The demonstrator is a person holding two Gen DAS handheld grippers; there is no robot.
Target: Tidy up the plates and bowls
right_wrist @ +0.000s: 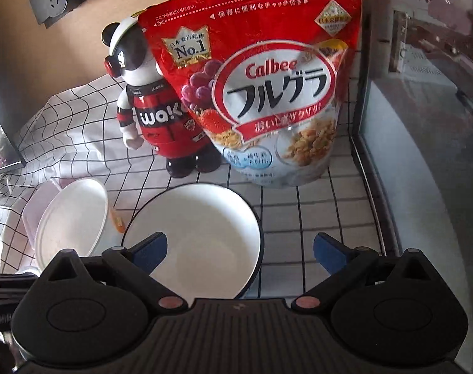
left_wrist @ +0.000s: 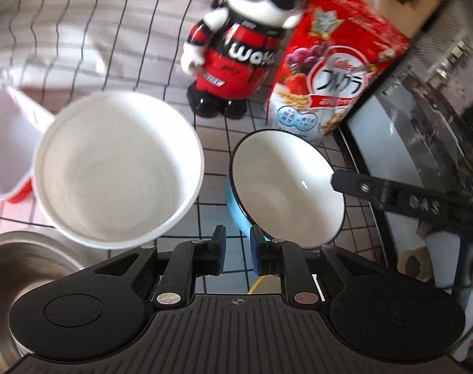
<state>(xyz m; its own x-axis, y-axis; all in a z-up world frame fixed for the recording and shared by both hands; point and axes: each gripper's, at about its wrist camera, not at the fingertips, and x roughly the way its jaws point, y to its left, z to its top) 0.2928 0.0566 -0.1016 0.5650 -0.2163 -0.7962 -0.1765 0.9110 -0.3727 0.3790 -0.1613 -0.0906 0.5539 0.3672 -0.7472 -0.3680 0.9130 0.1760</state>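
I am working over a tiled counter [right_wrist: 314, 218] with two bowls on it, and neither is stacked yet. The white bowl [left_wrist: 118, 168] sits toward the counter's left side, just beside a pink tub [left_wrist: 8, 143] and near the rim of a steel sink [left_wrist: 24, 268] at the front left corner. The blue bowl [left_wrist: 286, 190], white inside with a dark rim, is to its right, tilted, between the white bowl and an oven [left_wrist: 423, 118] at the counter's right edge.

My left gripper [left_wrist: 238, 254] has its fingers drawn nearly together with nothing between them; it hangs above the gap between the two bowls. My right gripper [right_wrist: 239, 249] has its fingers spread wide, one over the blue bowl's inside and the other outside it. In the left view one black finger [left_wrist: 361, 187] lies at that bowl's right rim. I cannot tell whether it touches.

At the back of the counter stand a toy figure [left_wrist: 236, 50] and a cereal bag [right_wrist: 267, 93], clear of the bowls. No plates are in view.

I judge the task to be early: the bowls are still apart, nothing is gripped, and nesting one in the other remains.
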